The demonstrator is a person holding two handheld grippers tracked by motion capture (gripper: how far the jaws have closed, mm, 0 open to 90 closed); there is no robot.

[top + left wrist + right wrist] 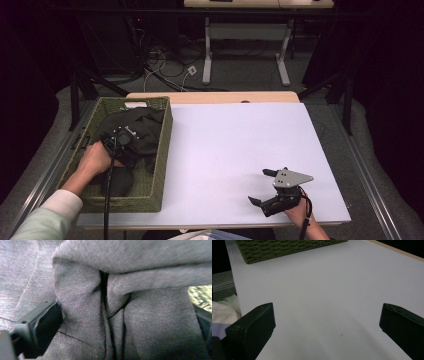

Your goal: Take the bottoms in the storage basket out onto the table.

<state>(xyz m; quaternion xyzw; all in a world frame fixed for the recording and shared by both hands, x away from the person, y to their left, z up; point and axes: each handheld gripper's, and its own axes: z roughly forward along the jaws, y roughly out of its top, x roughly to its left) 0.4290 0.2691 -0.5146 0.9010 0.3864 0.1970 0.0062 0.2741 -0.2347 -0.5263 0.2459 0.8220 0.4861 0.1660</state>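
Right tool (265, 187) sits nearest, at the front edge of the white table (235, 145), jaws spread wide with nothing between them. Further back on the left, the left tool (120, 142) is down in the green wicker basket (162, 150), jaws apart around a fold of the dark grey cloth (100, 315) piled inside.

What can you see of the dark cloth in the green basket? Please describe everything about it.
The dark cloth is a crumpled, dark grey garment of finely woven fabric, with visible seams and deep folds in the left gripper view. It lies bunched inside the woven green basket, at the left of the white table, rising near the rim. The left gripper is pushed into it, jaws apart with a thick fold of the cloth between them. What kind of garment it is cannot be told.
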